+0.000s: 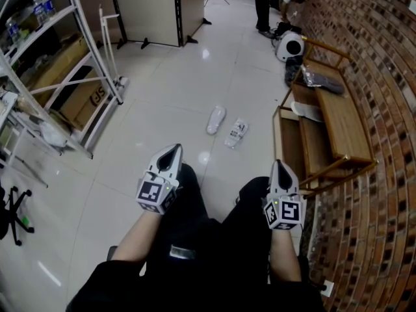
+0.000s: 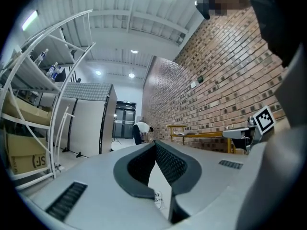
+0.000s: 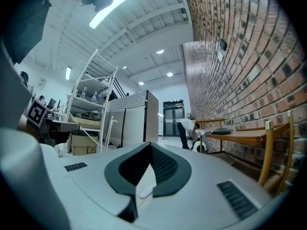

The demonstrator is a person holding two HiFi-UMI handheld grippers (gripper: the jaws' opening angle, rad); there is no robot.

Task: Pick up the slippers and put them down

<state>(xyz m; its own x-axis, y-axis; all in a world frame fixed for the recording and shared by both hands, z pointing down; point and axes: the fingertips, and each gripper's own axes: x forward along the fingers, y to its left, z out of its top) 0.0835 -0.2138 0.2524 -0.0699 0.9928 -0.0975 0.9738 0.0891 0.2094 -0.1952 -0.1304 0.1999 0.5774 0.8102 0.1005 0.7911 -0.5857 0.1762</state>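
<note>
Head view, contents by size.

1. Glossy white tiled floor: carries everything listed.
2. Long wooden slatted bench: along the floor's right edge.
3. Grey left gripper and grey right gripper: tips pressed together, nothing held. They sit level over the person's knees and point at the footwear. This is probably a resting pose, fitting either before a lift or after a set-down.
4. Plain white slipper and white slipper with dark print: side by side mid-floor, near the bench's near end, well apart from both grippers.
</note>
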